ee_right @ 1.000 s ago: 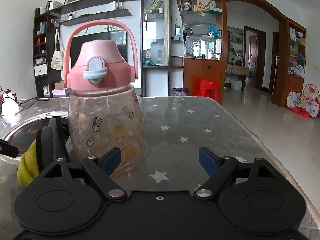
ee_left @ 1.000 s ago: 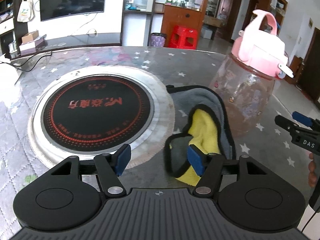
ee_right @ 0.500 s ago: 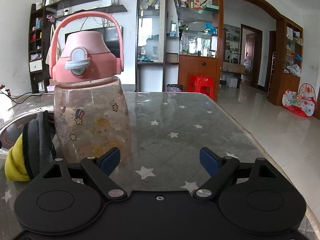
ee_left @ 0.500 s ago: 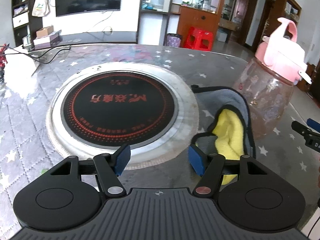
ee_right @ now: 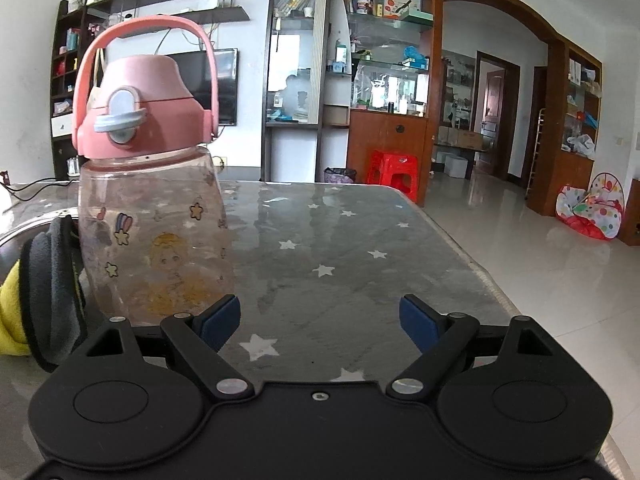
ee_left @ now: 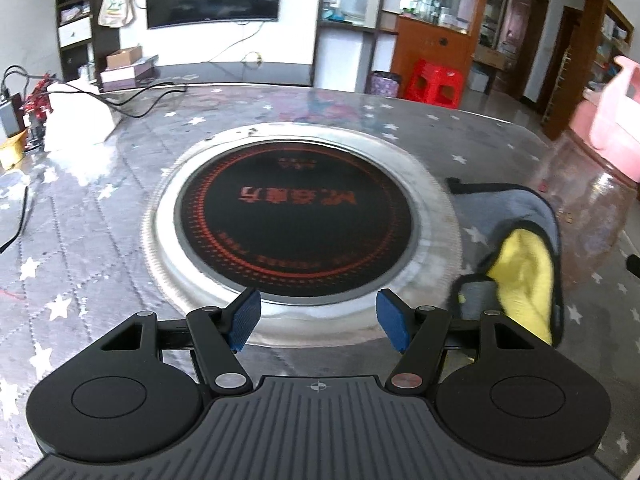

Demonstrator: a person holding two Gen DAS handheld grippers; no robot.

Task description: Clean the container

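Observation:
A clear plastic bottle [ee_right: 154, 236] with a pink lid and pink carry handle stands upright on the table, left of centre in the right wrist view. It also shows at the right edge of the left wrist view [ee_left: 588, 196]. A grey and yellow cloth [ee_left: 520, 256] lies crumpled just left of the bottle; it shows in the right wrist view [ee_right: 44, 292] too. My left gripper [ee_left: 318, 320] is open and empty over the near rim of the round cooktop, left of the cloth. My right gripper [ee_right: 320, 322] is open and empty, just right of the bottle's base.
A round black cooktop [ee_left: 296, 220] with a steel rim is set into the star-patterned table [ee_right: 340, 248]. A white object [ee_left: 76, 124] and cables lie at the far left. The table's right edge [ee_right: 472, 264] drops to a tiled floor.
My left gripper has swung left, away from the cloth, and now faces the cooktop. In the right wrist view the bottle first shifted left, then looms larger and more central; both grippers stayed open.

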